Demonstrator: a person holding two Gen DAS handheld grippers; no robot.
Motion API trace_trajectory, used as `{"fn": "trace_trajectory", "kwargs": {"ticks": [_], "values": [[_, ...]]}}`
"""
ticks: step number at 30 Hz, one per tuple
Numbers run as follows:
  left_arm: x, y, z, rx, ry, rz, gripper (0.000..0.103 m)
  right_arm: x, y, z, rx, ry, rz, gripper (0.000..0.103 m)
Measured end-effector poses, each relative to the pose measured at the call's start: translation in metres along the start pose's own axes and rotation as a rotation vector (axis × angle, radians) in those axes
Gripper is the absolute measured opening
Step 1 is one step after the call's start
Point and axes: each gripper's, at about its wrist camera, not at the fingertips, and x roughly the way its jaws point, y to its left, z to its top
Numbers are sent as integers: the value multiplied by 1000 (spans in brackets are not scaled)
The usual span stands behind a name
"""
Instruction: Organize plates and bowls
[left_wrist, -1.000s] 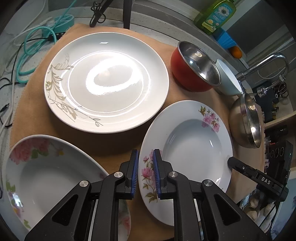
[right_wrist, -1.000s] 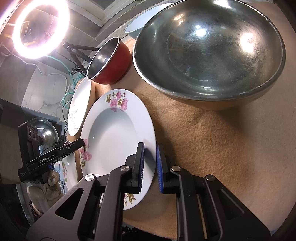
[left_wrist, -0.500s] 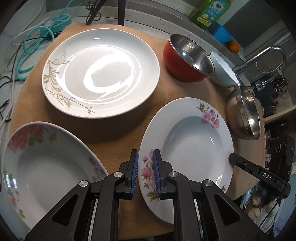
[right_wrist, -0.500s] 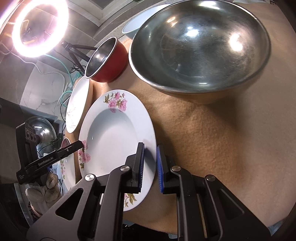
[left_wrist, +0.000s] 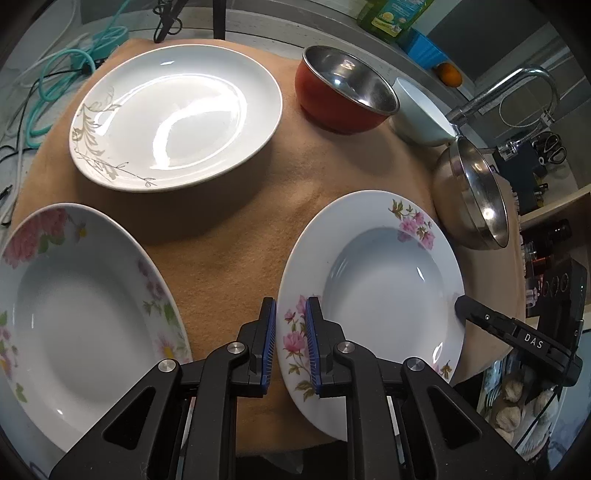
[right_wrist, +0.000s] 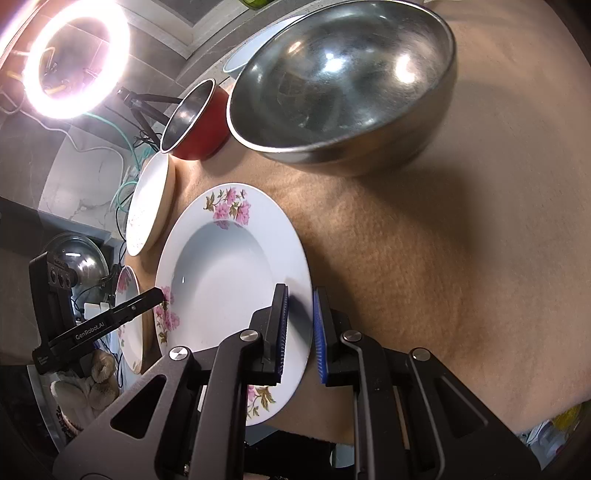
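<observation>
A white deep plate with pink flowers (left_wrist: 384, 280) is held above the tan mat between both grippers. My left gripper (left_wrist: 290, 341) is shut on its left rim. My right gripper (right_wrist: 299, 332) is shut on its right rim (right_wrist: 303, 280). A second pink-flowered deep plate (left_wrist: 74, 310) lies at the left. A large white plate with a grey leaf pattern (left_wrist: 177, 110) lies behind. A red bowl (left_wrist: 343, 92), a pale blue bowl (left_wrist: 421, 114) and a big steel bowl (right_wrist: 340, 81) stand at the back right.
The tan mat (left_wrist: 229, 229) covers the counter. Teal and black cables (left_wrist: 74, 62) lie at the far left. A ring light (right_wrist: 74, 55) on a stand shines behind. A tap (left_wrist: 517, 88) and a dish soap bottle (left_wrist: 391, 14) are at the back.
Both grippers have risen and tilted with the flowered plate held between them; the other dishes have shifted in view. The other dishes have not moved on the mat.
</observation>
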Motion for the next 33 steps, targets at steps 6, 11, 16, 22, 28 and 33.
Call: {"fn": "trace_trajectory", "kwargs": {"ticks": [6,11,16,22,28,33], "values": [[-1,-2,-5,0,1,-6,14,-4,-4,-6,7,4,-2,13],[1,-4,-7,3,1,3,14,-4,-5,-9,5,9,-5,14],[3,-6,-8,4,-1,7,14,-4,-4,-11,2,11,-12,14],[3,-6,-8,6,-3,8,14,-3,-4,-11,-5,12,-18,14],[3,-5,-7,0,1,2,14,-3,-1,-11,-25,16,-31,15],[-7,-5,-5,7,-35,14,14,-7,4,-9,-59,2,-80,15]]}}
